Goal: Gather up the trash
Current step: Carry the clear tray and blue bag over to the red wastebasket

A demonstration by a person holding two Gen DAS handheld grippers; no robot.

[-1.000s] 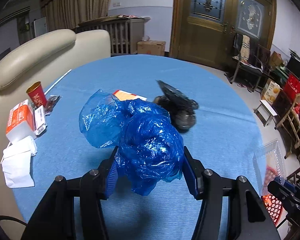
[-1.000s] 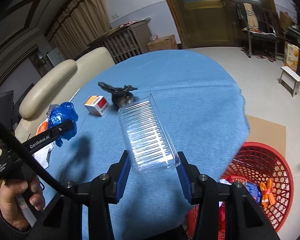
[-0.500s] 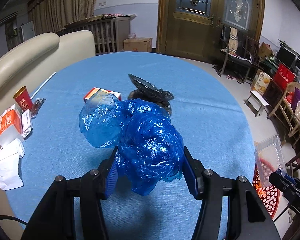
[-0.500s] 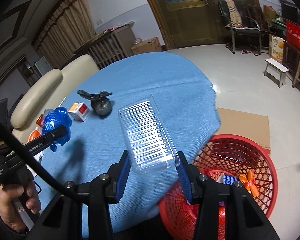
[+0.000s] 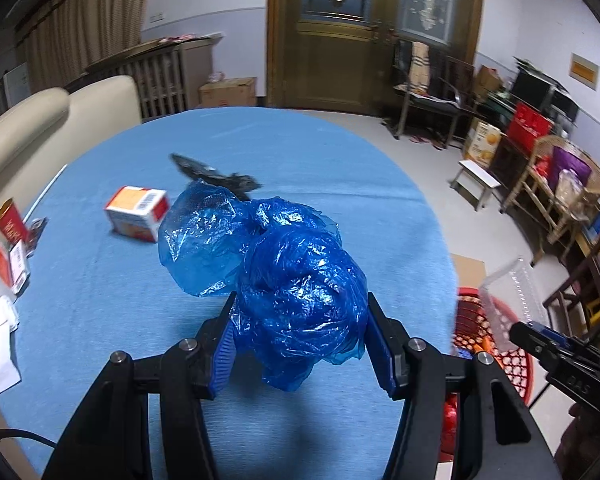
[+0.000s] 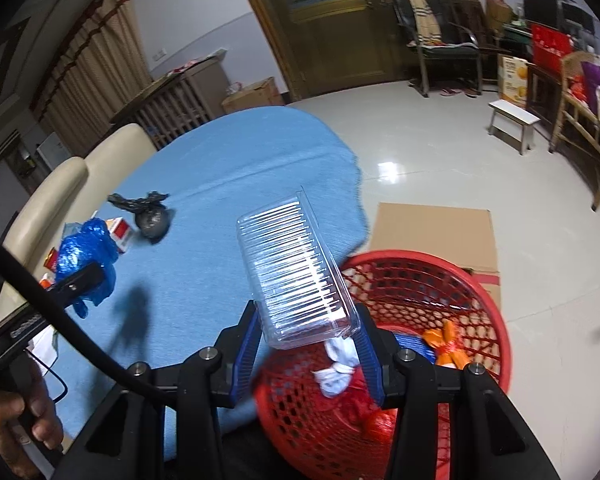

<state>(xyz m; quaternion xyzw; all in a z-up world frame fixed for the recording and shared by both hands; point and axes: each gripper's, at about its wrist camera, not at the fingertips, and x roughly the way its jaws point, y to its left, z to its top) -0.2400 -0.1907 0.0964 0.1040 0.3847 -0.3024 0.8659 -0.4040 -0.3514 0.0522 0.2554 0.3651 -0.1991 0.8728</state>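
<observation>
- Both hands have swung toward the round red plastic mesh basket; a second ago it sat at the frame's right edge in the right wrist view, now it lies right under the right gripper.
- Clear ribbed plastic clamshell tray is pinched at its near end between the right gripper's blue pads, most of it poking out forward, over the basket's near rim and the edge of the blue-clothed round table.
- Crumpled blue plastic bag is clamped in the left gripper, held above the table, on the table side of the basket.
- Left on the table, farther from the basket: knotted black plastic bag, small orange-and-white carton.
- Risk: the tray is stiff, slick and gripped at one end only; let go too early and it could catch the rim and tip to the floor.
- Risk: the bag is light and may cling to a pad or drift short of the basket.
- Risk: both grippers crowding one basket could knock together.
</observation>
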